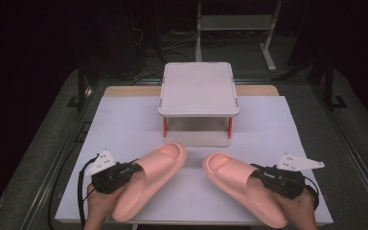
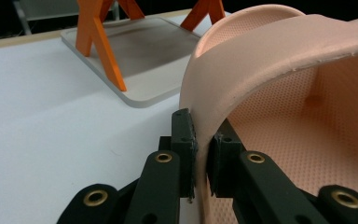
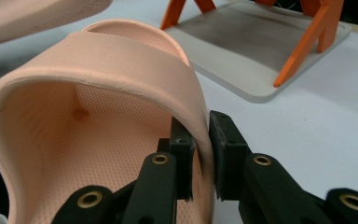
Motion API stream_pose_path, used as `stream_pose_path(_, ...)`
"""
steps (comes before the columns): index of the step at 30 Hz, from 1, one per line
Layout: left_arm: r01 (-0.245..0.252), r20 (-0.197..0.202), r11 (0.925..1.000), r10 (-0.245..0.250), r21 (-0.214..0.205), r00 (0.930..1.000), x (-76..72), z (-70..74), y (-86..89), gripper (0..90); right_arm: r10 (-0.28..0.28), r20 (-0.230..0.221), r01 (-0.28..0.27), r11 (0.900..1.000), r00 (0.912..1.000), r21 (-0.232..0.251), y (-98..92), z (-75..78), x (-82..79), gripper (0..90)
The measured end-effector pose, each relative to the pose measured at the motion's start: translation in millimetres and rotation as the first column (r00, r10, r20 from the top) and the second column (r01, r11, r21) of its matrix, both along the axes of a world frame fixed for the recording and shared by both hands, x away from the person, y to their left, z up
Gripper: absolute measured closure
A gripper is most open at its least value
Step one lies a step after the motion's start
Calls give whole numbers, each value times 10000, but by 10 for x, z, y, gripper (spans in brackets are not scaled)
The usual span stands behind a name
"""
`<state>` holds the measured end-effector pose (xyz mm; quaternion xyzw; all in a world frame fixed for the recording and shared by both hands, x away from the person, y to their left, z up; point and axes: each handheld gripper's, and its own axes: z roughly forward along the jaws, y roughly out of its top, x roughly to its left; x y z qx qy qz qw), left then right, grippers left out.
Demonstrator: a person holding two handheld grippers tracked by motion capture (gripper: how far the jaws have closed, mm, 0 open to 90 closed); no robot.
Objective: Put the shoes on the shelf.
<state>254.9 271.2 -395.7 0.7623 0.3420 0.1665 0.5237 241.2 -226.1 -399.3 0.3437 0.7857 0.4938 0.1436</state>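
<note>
Two pink slide sandals lie on the white table top, toes pointing toward the rack. My left gripper is shut on the outer edge of the left sandal's strap; in the left gripper view my gripper pinches the strap's wall between both pads. My right gripper is shut on the right sandal's strap edge, and the right gripper view has my gripper clamping the strap the same way. A hand holds each gripper from the near edge.
A small white two-tier rack with orange legs stands at the middle back of the table, just beyond the sandals' toes. Its lower shelf lies close ahead of both grippers. The table's near edge runs just below the hands.
</note>
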Motion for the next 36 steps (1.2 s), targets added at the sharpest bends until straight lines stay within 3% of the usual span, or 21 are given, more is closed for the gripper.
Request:
stream_pose_path(9,-241,106,9994,244,-238,9996,-53,148,100,826,640,-134,-628,9953,9979,735,5,162,0,807)
stream_pose_path(11,-246,136,9993,250,-299,9996,-55,191,103,826,765,-172,-751,9947,9969,708,12,220,21,807)
stream_pose_path(15,-231,285,9997,232,-39,9993,-26,331,115,826,1033,-161,-1024,9936,9945,480,40,378,60,808)
stream_pose_path(24,-143,741,9999,139,54,9972,163,710,167,826,1324,-233,-1307,9894,9909,639,-12,680,125,814)
stream_pose_path(36,-46,998,9998,65,-193,9950,435,963,159,825,1498,102,-1502,9869,9887,596,-3,1008,312,813)
